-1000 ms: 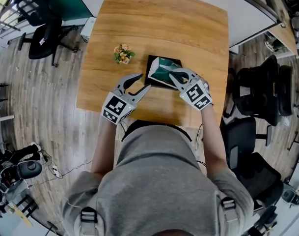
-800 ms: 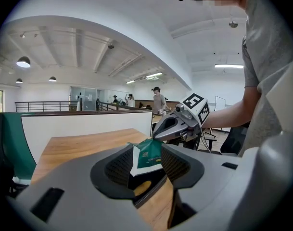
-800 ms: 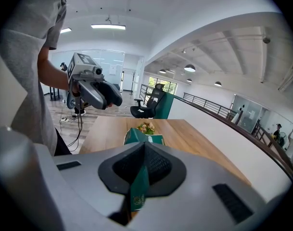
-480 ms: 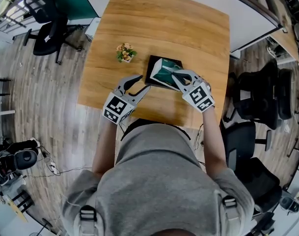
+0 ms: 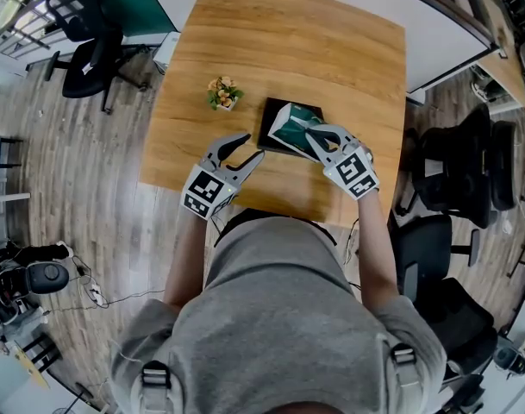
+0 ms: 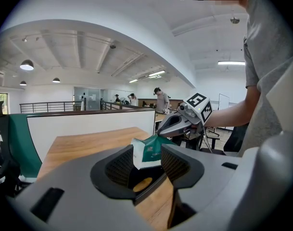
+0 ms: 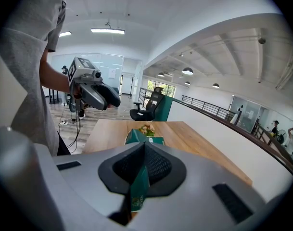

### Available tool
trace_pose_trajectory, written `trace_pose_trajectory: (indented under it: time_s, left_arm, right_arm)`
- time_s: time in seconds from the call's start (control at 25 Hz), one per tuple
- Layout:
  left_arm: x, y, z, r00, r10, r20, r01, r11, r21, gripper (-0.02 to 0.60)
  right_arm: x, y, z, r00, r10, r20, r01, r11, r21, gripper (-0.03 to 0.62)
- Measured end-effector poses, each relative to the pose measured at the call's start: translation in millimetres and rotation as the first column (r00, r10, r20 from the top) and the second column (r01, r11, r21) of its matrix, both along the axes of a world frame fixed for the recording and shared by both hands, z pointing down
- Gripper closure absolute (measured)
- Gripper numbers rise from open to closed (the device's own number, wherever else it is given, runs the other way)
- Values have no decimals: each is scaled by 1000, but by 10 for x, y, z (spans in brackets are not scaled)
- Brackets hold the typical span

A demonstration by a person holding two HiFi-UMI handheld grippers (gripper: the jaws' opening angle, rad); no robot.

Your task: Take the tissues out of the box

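A green tissue pack [image 5: 288, 128] stands tilted up out of a shallow black box [image 5: 267, 134] on the wooden table [image 5: 331, 50]. My right gripper [image 5: 311, 131] is shut on the pack's near right edge; in the right gripper view the green wrapper [image 7: 138, 192] is pinched between the closed jaws of the right gripper [image 7: 143, 165]. My left gripper [image 5: 252, 145] hovers open just left of the box's front corner, touching nothing. In the left gripper view the pack [image 6: 148, 151] shows beyond the parted jaws of the left gripper [image 6: 148, 163], apart from them.
A small pot of flowers [image 5: 222, 93] stands on the table to the left of the box. Office chairs flank the table at the far left [image 5: 90, 54] and at the right [image 5: 456, 166]. The table's near edge runs just below both grippers.
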State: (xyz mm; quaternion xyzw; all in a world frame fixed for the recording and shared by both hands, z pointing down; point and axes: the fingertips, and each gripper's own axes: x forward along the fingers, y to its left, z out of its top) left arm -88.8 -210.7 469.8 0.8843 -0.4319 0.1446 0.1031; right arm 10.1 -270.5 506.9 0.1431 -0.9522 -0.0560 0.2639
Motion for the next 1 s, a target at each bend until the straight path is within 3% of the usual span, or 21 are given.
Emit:
trace_pose_trajectory:
  time_s: [1.0]
  left_arm:
    - [-54,-18,18,999,18,27,-19,1000,23,397]
  right_arm:
    - [19,-12,41,1000,8,-28,-8,1000,4,592]
